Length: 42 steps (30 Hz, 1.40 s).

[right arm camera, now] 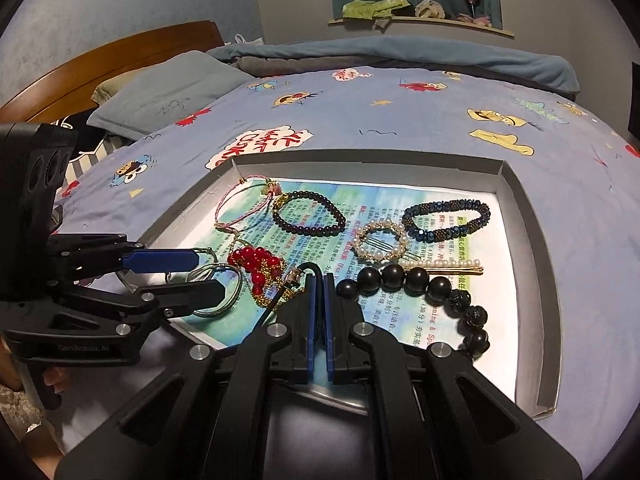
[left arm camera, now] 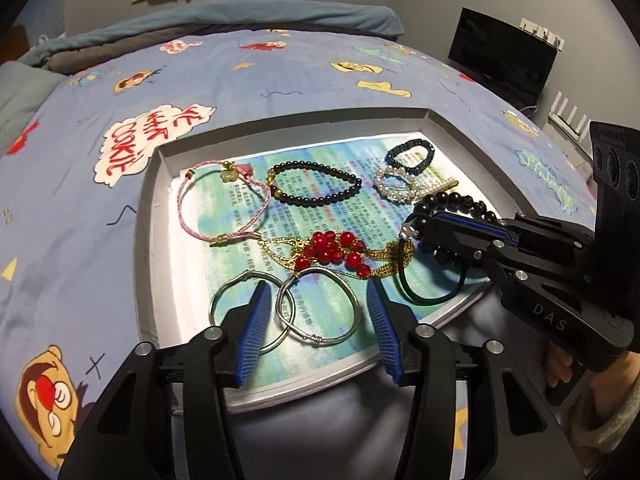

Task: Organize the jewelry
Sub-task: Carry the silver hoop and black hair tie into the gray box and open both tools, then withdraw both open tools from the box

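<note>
A shallow grey tray (left arm camera: 150, 216) on the bed holds the jewelry on a printed sheet. My left gripper (left arm camera: 316, 284) stands open, its blue pads straddling one of two linked silver bangles (left arm camera: 320, 336) at the tray's near edge without pressing on it. My right gripper (right arm camera: 320, 276) is shut on a black cord loop (left arm camera: 424, 300), and its tip (left arm camera: 412, 232) lies beside the red-bead gold chain (left arm camera: 332, 248). Large black beads (right arm camera: 416, 280) lie just to the right of it. Farther back lie a pink cord bracelet (left arm camera: 184, 208), a dark bead bracelet (left arm camera: 316, 200) and a blue beaded bracelet (right arm camera: 440, 205).
A pearl ring clip (right arm camera: 380, 240) and a pearl hairpin (right arm camera: 440, 269) lie mid-tray. The tray rests on a blue cartoon bedsheet (left arm camera: 280, 80). A pillow (right arm camera: 168, 92) and a wooden headboard (right arm camera: 100, 64) stand at the left, and a dark monitor (left arm camera: 500, 64) at the right.
</note>
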Motion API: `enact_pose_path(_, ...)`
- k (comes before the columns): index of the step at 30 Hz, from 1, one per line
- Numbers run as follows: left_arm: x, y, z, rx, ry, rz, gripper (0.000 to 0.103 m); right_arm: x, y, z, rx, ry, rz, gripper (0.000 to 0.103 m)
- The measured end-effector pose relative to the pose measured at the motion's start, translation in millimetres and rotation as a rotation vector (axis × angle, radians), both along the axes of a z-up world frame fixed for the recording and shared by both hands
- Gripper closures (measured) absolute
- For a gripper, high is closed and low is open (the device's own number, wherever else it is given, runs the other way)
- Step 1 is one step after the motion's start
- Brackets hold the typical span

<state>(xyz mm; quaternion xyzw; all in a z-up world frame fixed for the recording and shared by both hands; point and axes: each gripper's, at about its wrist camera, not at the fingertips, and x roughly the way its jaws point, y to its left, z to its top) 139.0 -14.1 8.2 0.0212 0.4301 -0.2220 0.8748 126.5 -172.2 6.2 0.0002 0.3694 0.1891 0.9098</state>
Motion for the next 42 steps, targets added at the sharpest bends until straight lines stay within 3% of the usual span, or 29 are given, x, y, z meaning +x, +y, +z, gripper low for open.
enact_pose_path(7,-6,4,4,-0.010,-0.015,0.026,0.049,-2,-3,2,0.001,0.002,-0.012,0.097)
enact_pose_path(9,-9,5,8,-0.009,-0.026,0.036,0.048,-4,-5,3,0.007,0.001,-0.017,0.081)
enact_pose_path(12,-15,9,16,-0.009,-0.045,0.052,0.048,-8,-9,8,0.010,-0.009,-0.032,0.067)
enact_pose_path(20,-41,17,46,-0.012,-0.115,0.081,0.044,-32,-27,31,0.004,-0.057,-0.087,0.049)
enact_pose_path(24,-59,19,56,-0.017,-0.147,0.086,0.042,-48,-35,40,-0.001,-0.068,-0.103,0.047)
enact_pose_path(31,-94,20,53,0.012,-0.182,0.112,0.030,-76,-41,40,-0.034,-0.058,-0.108,0.045)
enact_pose_path(35,-103,16,40,0.012,-0.152,0.126,0.020,-89,-41,35,-0.042,-0.051,-0.103,0.028)
enact_pose_path(37,-105,16,35,0.011,-0.158,0.154,0.018,-92,-42,33,-0.048,-0.051,-0.104,0.025)
enact_pose_path(40,-107,16,32,0.030,-0.191,0.207,0.010,-95,-44,31,-0.043,-0.067,-0.120,0.004)
enact_pose_path(42,-107,16,32,0.039,-0.219,0.235,0.009,-96,-47,31,-0.037,-0.083,-0.146,0.005)
